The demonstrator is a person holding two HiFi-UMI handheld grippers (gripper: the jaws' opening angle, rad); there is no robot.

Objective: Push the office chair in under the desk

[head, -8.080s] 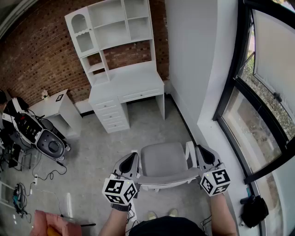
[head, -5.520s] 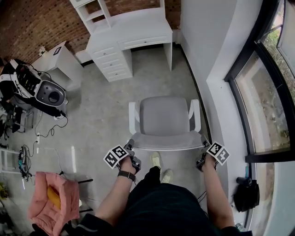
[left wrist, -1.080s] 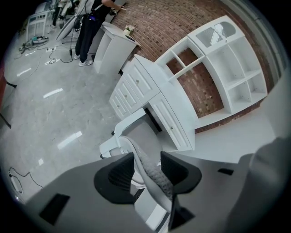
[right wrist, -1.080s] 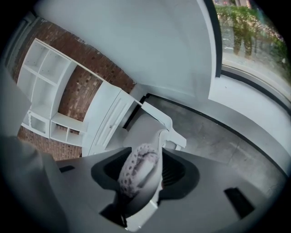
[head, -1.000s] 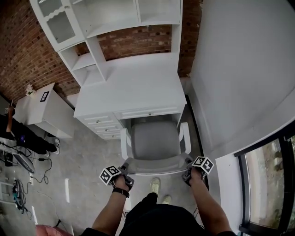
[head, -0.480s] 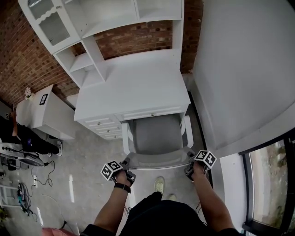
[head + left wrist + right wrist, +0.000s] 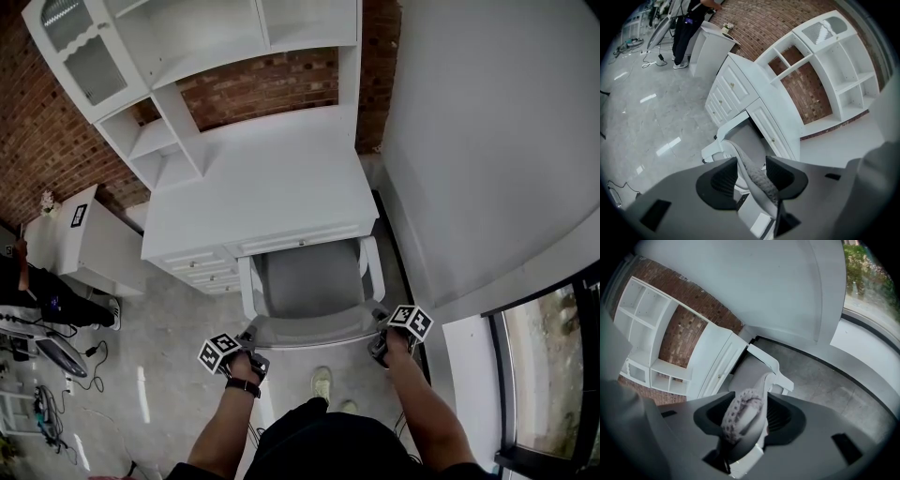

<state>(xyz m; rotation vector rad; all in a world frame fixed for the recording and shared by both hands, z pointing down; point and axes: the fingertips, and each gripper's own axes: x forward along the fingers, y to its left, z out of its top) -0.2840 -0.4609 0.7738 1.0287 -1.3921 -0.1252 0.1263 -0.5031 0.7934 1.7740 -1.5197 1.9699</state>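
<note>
Office chair [image 7: 307, 281]: seat front under counter [image 7: 262, 187] at 12 o'clock, backrest [image 7: 309, 330] toward us. Left gripper [image 7: 247, 345], right gripper [image 7: 379, 345]: fingers [image 7: 725, 176] clenched on backrest's top corners. We risk armrest [image 7: 247, 286] clipping drawers [image 7: 202, 267] at 10 o'clock if push skews. Versus second ago: chair deeper under counter.

No words, numbers or brand names can be read anywhere. The only signs are black-and-white square markers. Several sit on the faces of the cube on the left gripper [image 7: 247, 344], and several more on the cube of the right gripper [image 7: 379, 341]. A single marker [image 7: 79, 215] lies flat on the top of the small white cabinet [image 7: 98, 251]. The patterns are plain blocks with no letters or digits.
</note>
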